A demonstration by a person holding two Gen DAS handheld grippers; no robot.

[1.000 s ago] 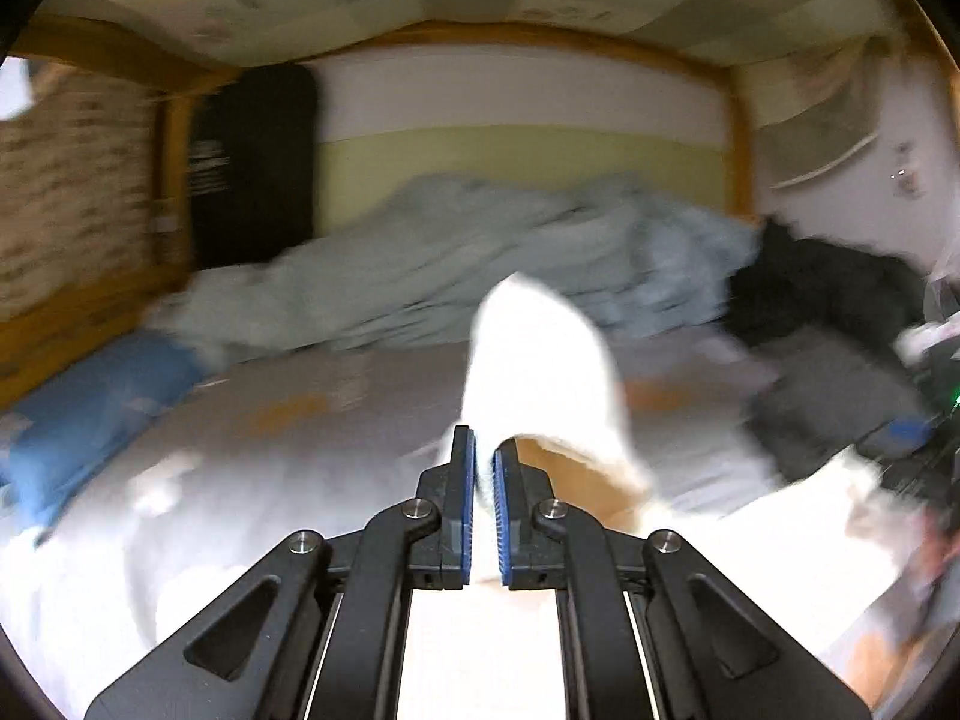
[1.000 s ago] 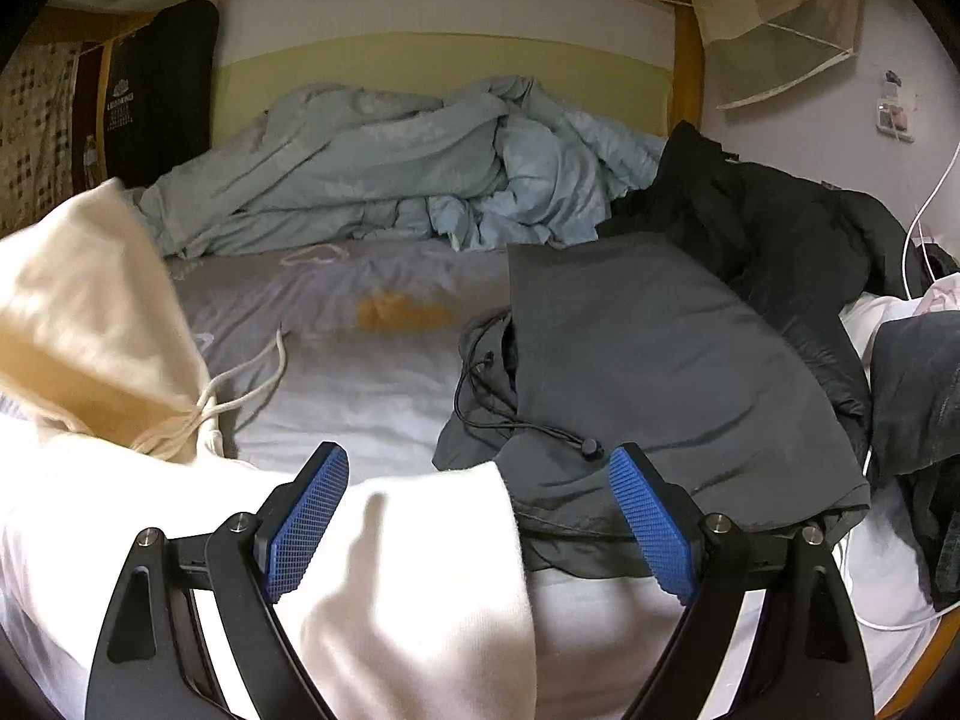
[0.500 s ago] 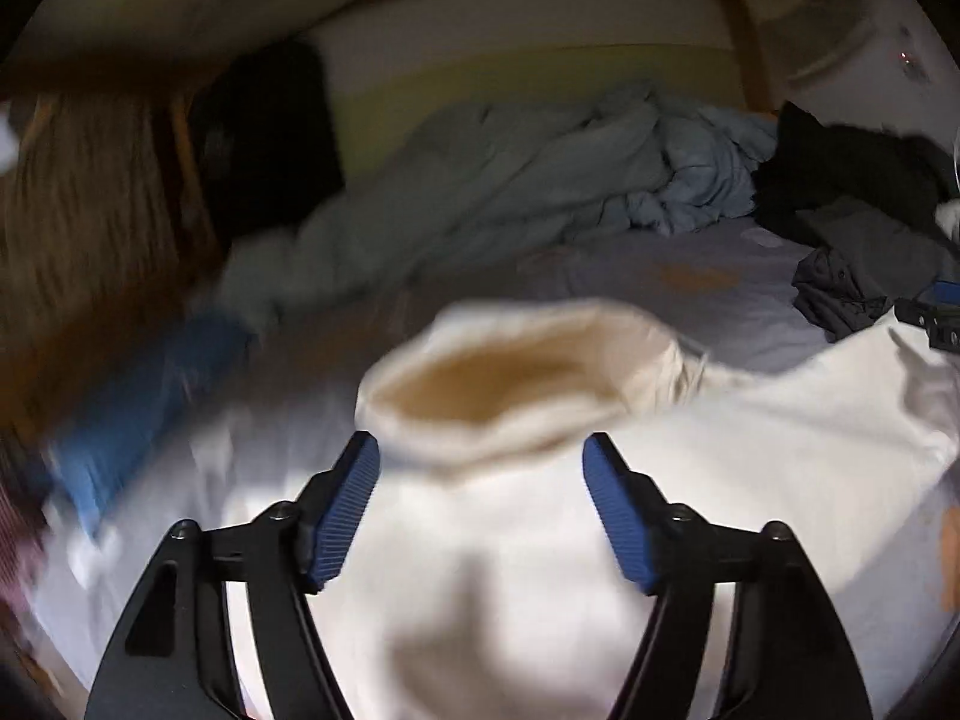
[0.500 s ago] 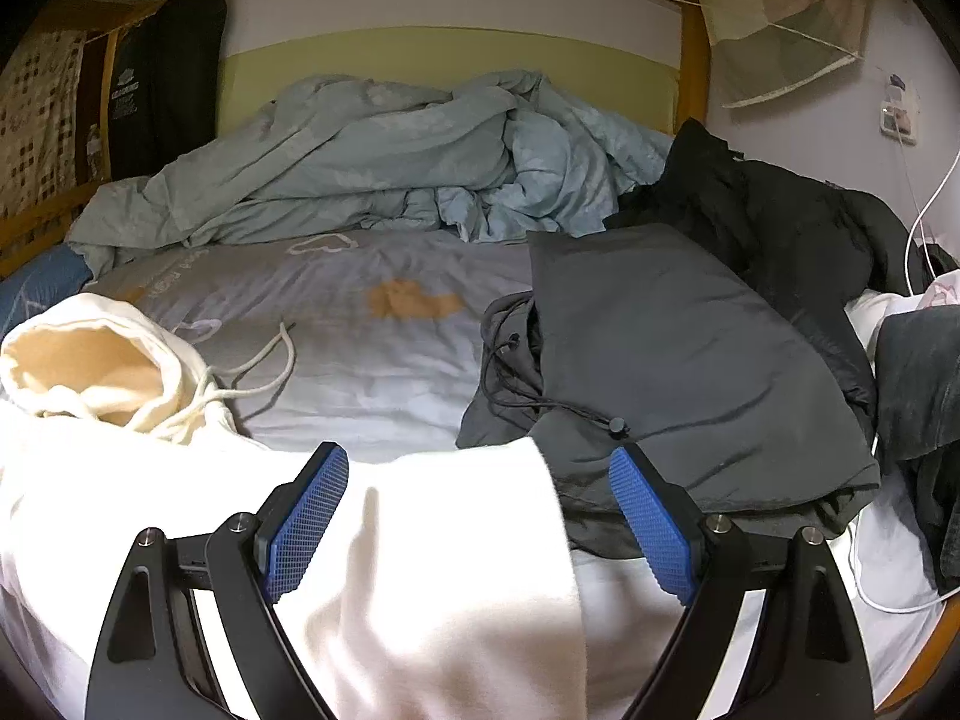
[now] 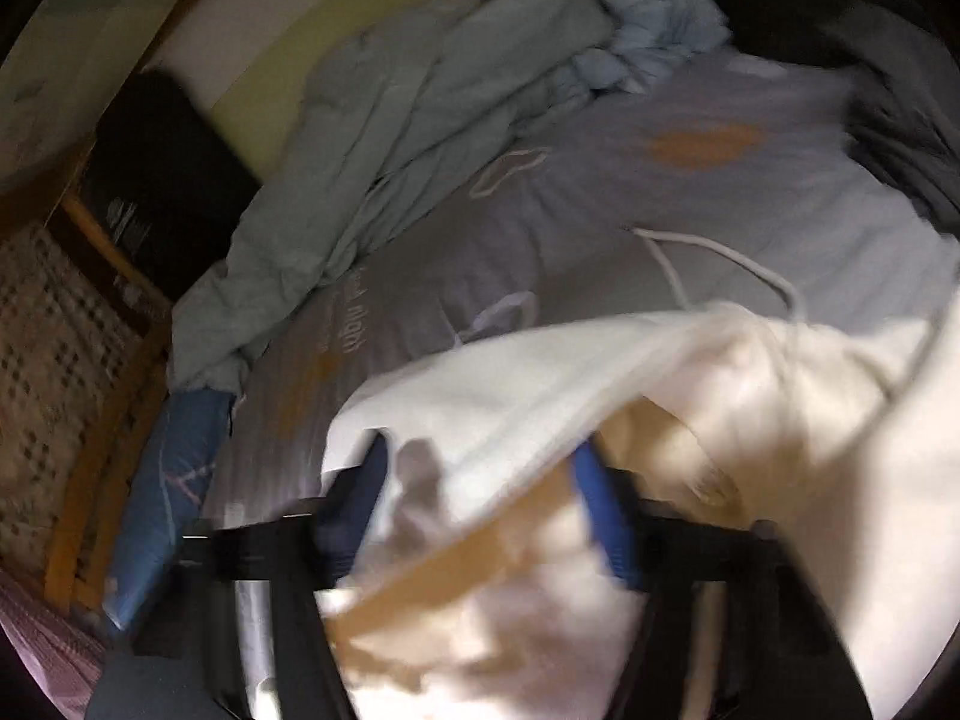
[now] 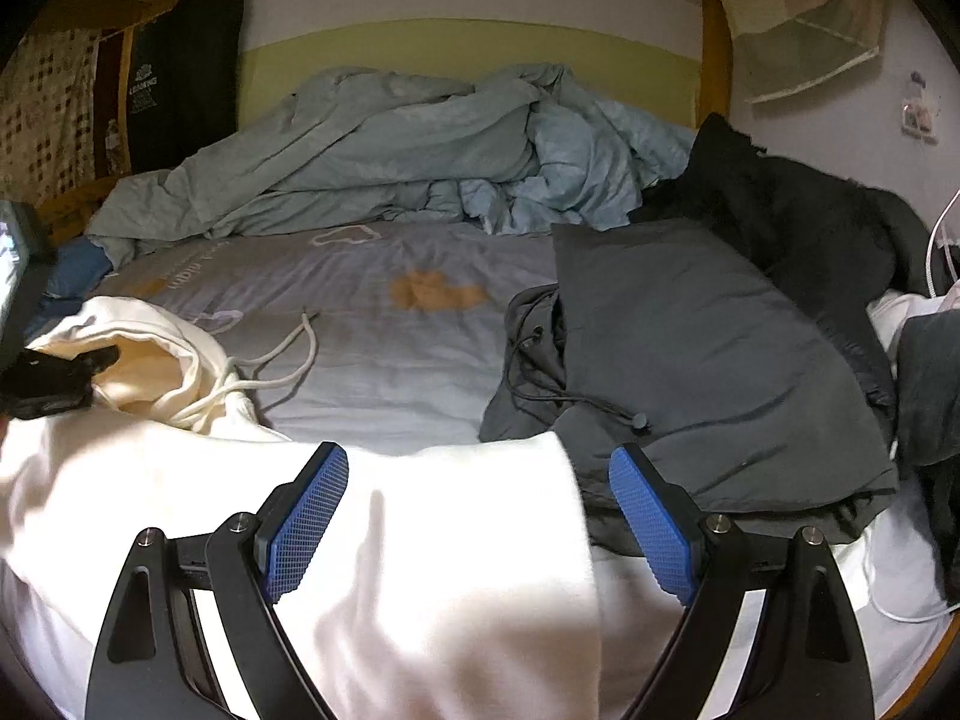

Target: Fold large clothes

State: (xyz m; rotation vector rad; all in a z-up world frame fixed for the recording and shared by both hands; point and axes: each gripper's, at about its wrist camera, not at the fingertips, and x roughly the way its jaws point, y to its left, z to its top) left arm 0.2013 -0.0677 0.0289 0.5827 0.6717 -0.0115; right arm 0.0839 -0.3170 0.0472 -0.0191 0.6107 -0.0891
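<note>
Cream cloth: the hoodie [image 6: 420, 540] lies flat across the near edge of the bed [image 6: 390, 360], its long axis running from side to side in the right wrist view, body toward the right hand and hood toward the left.
Bed clutter: a crumpled blue quilt [image 6: 390, 150] sits at the far end, and a dark grey jacket [image 6: 690, 360] lies just beside the hoodie's right edge, near that edge but not over it.
Hood: the hood [image 6: 138, 354] stands open like a pouch at the left end of the garment, its mouth facing the left hand, with the white drawstring [image 6: 282, 354] trailing away over the sheet.
Left gripper: the left gripper [image 5: 480, 492] is at the hood, its jaws closing with the hood's rim between them; the view is blurred, so whether the pads already press on the cloth cannot be told.
Right gripper: the right gripper [image 6: 480, 522] hovers above the hoodie's body, fingers wide apart, nothing held, the cloth's right edge lying between the two pads.
Nearer hand: the left is on the hood; the right is nearer the body's edge.
Turning relation: the hood lies straight ahead of the left fingers, and the flat body lies to its right, so folding the hood in likely means carrying it toward the right hand.
</note>
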